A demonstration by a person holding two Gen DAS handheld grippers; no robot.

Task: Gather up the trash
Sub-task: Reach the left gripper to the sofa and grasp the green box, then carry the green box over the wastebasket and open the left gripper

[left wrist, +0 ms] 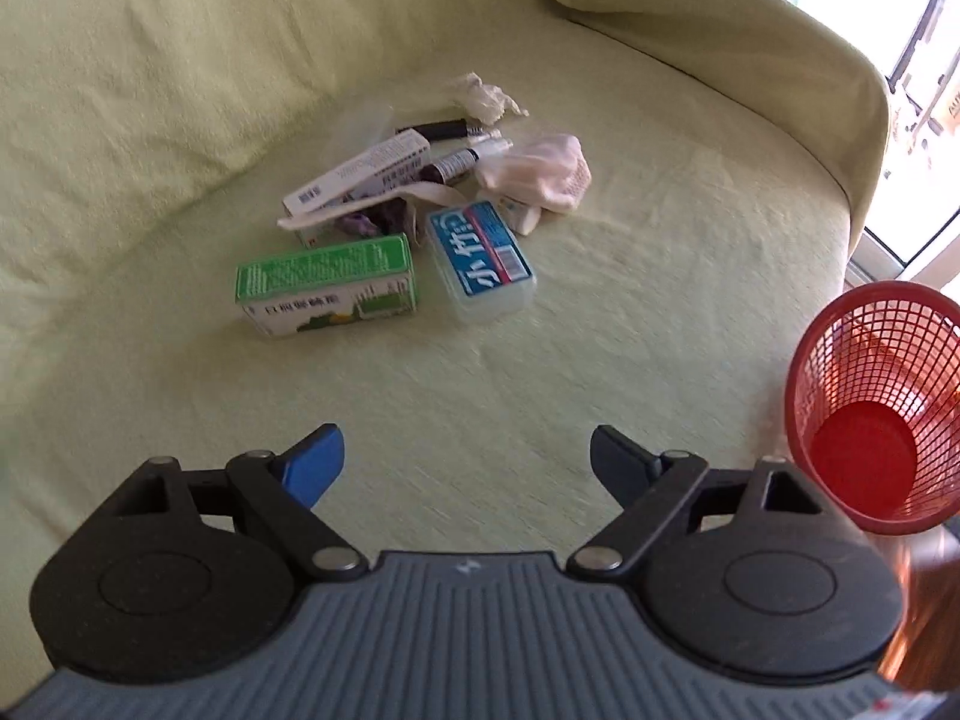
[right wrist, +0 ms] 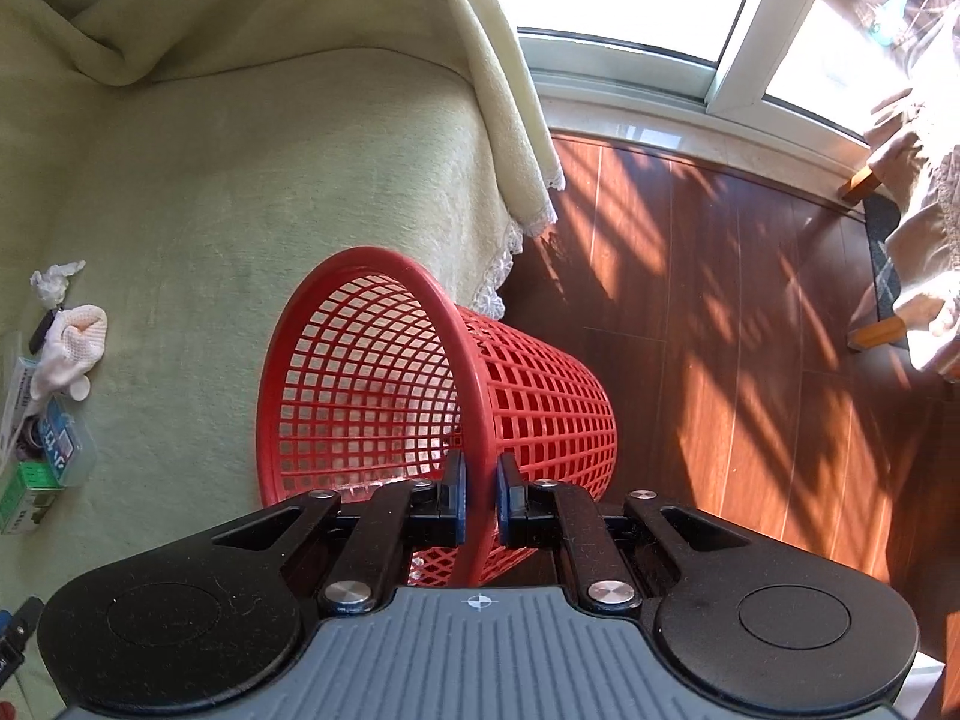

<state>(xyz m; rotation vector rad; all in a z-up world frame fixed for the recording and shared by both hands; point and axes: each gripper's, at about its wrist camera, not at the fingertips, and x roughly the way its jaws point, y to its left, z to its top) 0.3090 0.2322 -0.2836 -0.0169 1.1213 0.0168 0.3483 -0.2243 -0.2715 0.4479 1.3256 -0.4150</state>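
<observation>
Trash pile (left wrist: 414, 204) lies ahead of the spread left gripper (left wrist: 465, 462).

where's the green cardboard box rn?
Left wrist view: green cardboard box lies on the pale green sofa cover, nearest item of the pile, beside the blue-labelled clear plastic case. Right wrist view: far left edge.

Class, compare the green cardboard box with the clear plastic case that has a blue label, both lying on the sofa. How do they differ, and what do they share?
The green cardboard box is opaque; the clear plastic case with the blue label is see-through at its edges. The box has sharp corners, the case rounded ones. The box lies crosswise in the left wrist view, the case points away. Both are small, rectangular, printed packages on the pale green sofa cover.
</observation>
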